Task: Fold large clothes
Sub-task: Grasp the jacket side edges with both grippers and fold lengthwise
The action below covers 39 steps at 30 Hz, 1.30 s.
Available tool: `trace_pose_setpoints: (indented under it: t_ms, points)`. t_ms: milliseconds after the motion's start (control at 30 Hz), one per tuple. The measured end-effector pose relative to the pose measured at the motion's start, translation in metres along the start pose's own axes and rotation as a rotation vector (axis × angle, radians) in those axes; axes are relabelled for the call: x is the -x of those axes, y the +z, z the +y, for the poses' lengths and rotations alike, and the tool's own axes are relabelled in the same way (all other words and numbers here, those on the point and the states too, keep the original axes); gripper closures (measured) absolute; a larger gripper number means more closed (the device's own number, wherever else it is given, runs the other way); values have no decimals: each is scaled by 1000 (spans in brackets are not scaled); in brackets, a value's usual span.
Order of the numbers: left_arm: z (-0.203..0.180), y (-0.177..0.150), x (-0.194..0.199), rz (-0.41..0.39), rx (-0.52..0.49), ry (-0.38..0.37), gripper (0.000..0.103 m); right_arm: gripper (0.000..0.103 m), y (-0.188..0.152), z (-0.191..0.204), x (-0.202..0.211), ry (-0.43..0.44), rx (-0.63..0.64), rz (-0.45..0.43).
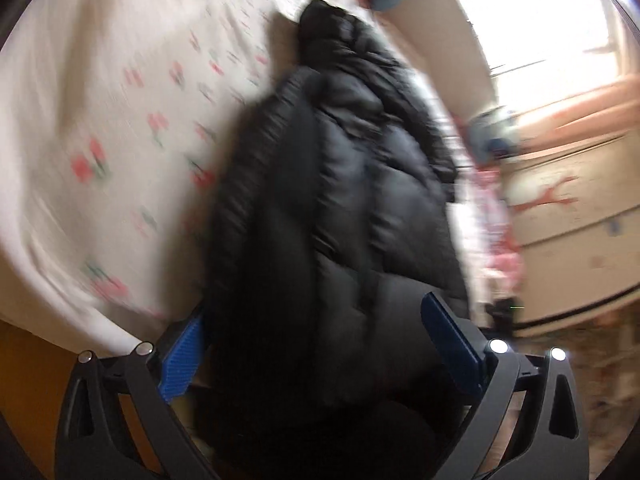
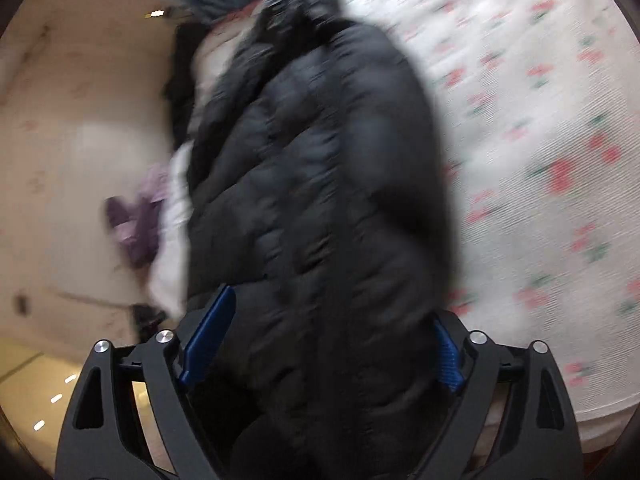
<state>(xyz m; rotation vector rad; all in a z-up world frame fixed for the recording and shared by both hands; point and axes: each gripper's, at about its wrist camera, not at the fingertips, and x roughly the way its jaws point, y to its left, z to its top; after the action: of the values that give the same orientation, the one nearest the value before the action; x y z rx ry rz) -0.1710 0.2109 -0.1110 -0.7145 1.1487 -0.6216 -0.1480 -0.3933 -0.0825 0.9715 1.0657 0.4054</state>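
Left wrist view, heavy motion blur. A black puffer jacket lies lengthwise on the bed, running from the near edge up toward the far end, bunched into a long heap with quilted panels showing. Bed sheet is white with a small red-and-green flower print. The left gripper stands spread wide, blue pads on either side of the jacket's near end; the left pad sits close against the dark fabric, the right pad shows its face clear of it. Jaws released, not pinching the cloth. Right of the bed: pale cabinet front with a red branch-like mark, a bright window above it. Patterned blue-grey fabric at the top edge, too blurred to identify.

Right wrist view, also blurred. Same jacket fills the centre, lying on the flowered sheet, which spreads to the right. The right gripper is splayed wide with the jacket's near end between its blue pads; fabric bulges between them but the pads do not appear to press on it. Left of the jacket: a strip of white cloth, a purple item beside it, a pale wall behind. Lit floor at lower left.
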Motion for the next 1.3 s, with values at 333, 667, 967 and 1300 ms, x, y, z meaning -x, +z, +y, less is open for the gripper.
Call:
trace_pose_setpoints:
  t_ms: [333, 667, 967, 1300]
  points:
    - [-1, -41, -37, 131, 17, 10, 21, 22, -22, 19, -10, 36, 86, 93]
    - [-71, -25, -7, -11, -1, -63, 84, 90, -15, 58, 14, 235, 107, -131]
    - [-173, -54, 93, -117, -178, -225, 85, 92, -48, 147, 129, 368, 326, -223]
    - [-69, -133, 129, 130, -149, 325, 59, 62, -119, 34, 190, -24, 162, -34]
